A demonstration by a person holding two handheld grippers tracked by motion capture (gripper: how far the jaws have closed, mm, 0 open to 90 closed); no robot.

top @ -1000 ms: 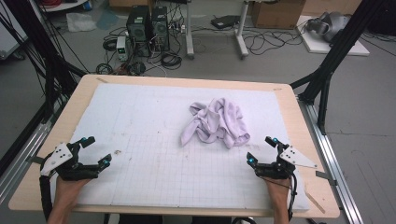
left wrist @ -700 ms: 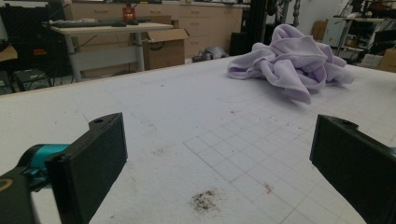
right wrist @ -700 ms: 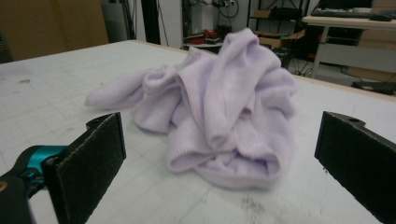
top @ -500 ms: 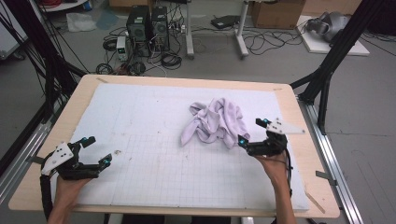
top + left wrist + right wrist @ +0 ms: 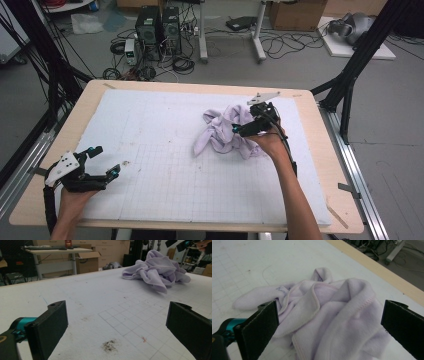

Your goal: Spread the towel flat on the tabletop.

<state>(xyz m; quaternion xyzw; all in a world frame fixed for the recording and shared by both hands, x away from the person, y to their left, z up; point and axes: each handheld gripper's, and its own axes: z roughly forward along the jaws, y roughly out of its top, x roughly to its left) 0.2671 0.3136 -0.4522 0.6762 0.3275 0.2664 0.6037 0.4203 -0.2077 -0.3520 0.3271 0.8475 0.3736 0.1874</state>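
Left hand-held gripper (image 5: pixel 102 161) waits low on the table (image 5: pixel 150 190), jaws apart, gripping nothing. Centre-right, the lilac cloth (image 5: pixel 225 132) lies crumpled. Right hand-held gripper (image 5: pixel 248 122) hovers over it, jaws wide; no grasp yet, everything left to do.

the white mat (image 5: pixel 165 190) lies bare across the left and lower frame, open passage. the crumpled lilac cloth (image 5: pixel 222 132) heaps right of centre, the lone obstacle. the right gripper (image 5: pixel 247 120), jaws wide, hangs over it; the left gripper (image 5: pixel 102 162) sits lower left.
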